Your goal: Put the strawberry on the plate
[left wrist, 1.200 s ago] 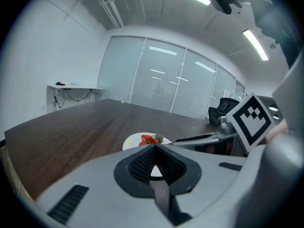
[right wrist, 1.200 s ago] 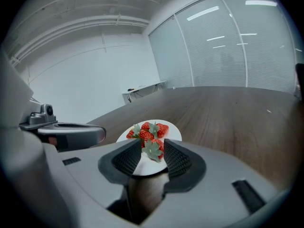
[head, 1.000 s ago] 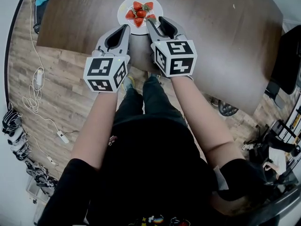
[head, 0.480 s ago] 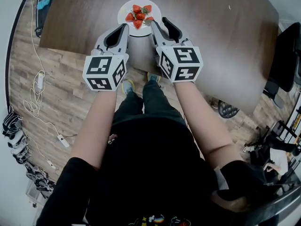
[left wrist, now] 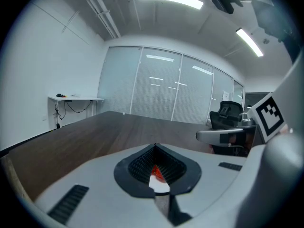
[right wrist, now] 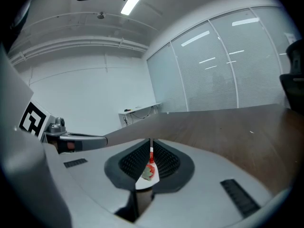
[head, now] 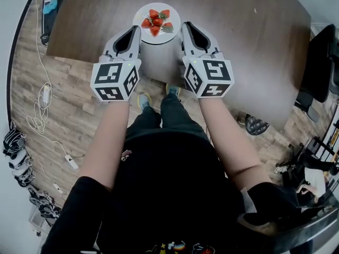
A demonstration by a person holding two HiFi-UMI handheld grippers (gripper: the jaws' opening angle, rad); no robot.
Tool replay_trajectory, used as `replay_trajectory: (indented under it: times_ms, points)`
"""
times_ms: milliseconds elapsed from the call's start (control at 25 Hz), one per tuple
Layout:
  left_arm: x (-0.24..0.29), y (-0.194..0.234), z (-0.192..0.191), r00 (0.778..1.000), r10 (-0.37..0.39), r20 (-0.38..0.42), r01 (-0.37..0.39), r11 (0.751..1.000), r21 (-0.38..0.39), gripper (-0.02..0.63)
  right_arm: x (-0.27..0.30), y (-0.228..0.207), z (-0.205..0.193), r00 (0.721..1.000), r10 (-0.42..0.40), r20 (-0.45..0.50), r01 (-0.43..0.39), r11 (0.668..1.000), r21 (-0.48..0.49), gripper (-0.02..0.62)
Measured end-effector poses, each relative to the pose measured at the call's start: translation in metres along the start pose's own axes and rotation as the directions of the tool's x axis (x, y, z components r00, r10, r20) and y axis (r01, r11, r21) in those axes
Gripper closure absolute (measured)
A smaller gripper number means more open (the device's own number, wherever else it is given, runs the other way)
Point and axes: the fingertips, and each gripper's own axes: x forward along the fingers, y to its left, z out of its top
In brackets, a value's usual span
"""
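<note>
Fingers (head: 127,42) of the left gripper (head: 135,30) and right gripper (head: 185,26), closed and empty, flank the plate (head: 153,39); a stray nudge could spill its strawberries (head: 157,20).

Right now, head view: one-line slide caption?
Red strawberries on the round white plate, dark wooden table; left gripper and right gripper flank it, jaws shut, empty.

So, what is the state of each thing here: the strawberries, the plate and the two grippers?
Strawberries: piled on the plate.
Plate: flat on the table, near its edge.
Left gripper: fingers shut, empty.
Right gripper: fingers closing shut, empty.
</note>
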Motion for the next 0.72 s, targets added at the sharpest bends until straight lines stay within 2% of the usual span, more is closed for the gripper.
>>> replay_trajectory:
  times_ms: [720]
  points:
    - [-0.007, 0.009, 0.023, 0.995, 0.04, 0.089, -0.044, 0.998, 0.042, 0.601, -0.008, -0.006, 0.011, 0.999, 0.007, 0.045, -0.006, 1.0, -0.012, 0.569]
